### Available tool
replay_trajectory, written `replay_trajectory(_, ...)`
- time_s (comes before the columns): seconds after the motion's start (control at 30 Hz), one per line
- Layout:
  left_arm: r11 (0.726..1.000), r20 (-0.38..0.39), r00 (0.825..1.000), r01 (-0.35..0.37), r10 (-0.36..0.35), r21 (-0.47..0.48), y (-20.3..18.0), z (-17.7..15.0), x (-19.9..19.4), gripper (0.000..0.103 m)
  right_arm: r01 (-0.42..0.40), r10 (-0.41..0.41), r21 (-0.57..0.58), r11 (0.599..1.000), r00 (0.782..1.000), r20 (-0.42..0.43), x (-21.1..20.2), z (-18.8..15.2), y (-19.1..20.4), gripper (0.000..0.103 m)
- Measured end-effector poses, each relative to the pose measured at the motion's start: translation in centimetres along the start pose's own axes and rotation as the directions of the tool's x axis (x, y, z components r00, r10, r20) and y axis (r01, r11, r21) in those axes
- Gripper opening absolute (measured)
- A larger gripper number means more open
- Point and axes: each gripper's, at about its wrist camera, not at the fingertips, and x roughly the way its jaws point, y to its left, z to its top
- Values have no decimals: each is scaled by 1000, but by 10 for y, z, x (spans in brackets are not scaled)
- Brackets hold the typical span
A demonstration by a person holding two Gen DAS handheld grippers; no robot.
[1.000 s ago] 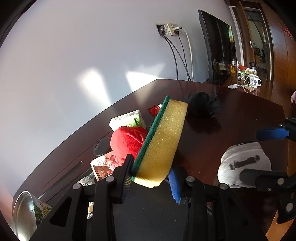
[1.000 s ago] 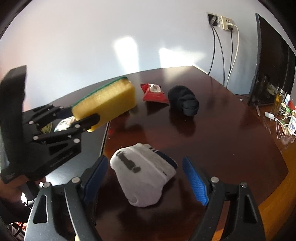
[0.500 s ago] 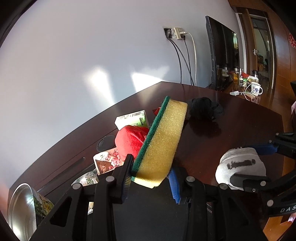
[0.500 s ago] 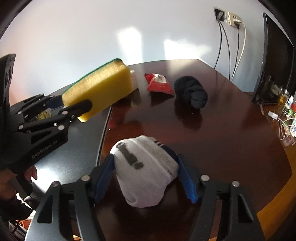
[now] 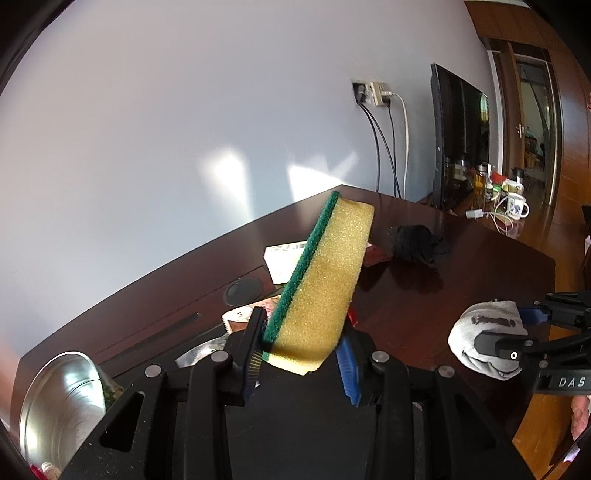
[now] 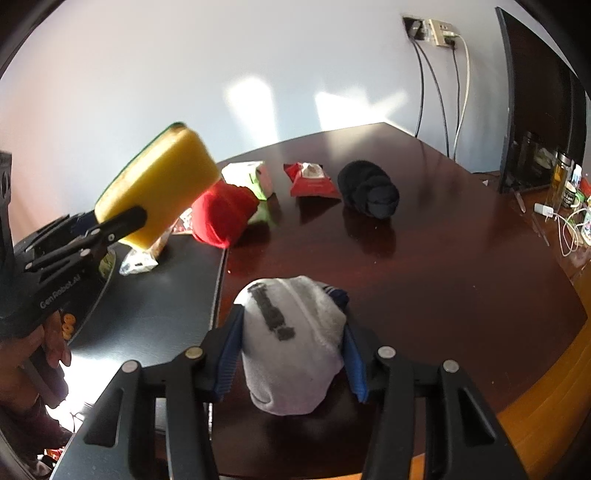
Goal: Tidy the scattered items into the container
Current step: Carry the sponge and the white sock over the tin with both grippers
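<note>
My left gripper [image 5: 301, 354] is shut on a yellow sponge with a green scouring side [image 5: 325, 280] and holds it above the table; the sponge also shows in the right wrist view [image 6: 162, 181]. My right gripper [image 6: 290, 354] is shut on a white rolled sock with a dark mark [image 6: 291, 332], which also shows in the left wrist view [image 5: 484, 332]. On the dark wooden table [image 6: 443, 258] lie a red cloth ball [image 6: 221, 214], a black rolled sock [image 6: 369, 190], a red packet [image 6: 312, 181] and a white-green box [image 6: 247, 175]. A metal container [image 5: 62, 402] sits at lower left.
A black mat [image 6: 147, 306] covers the table's left part, with small packets [image 6: 142, 258] on it. A monitor [image 5: 458, 136], cups and cables [image 5: 513, 206] stand at the far right. Wall sockets with cords [image 6: 432, 29] are behind the table.
My right gripper closed on the white sock and lifted it slightly. My left gripper raised the sponge higher and tilted upward; the red cloth ball is now hidden behind the sponge in its view.
</note>
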Motion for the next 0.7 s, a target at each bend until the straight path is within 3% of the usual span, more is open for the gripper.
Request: replay_trajectory(0.7,987,42,994,-98,104,-131,75,-23,-73,39,-55,58,-42,998,996,70,-21,18,51,50)
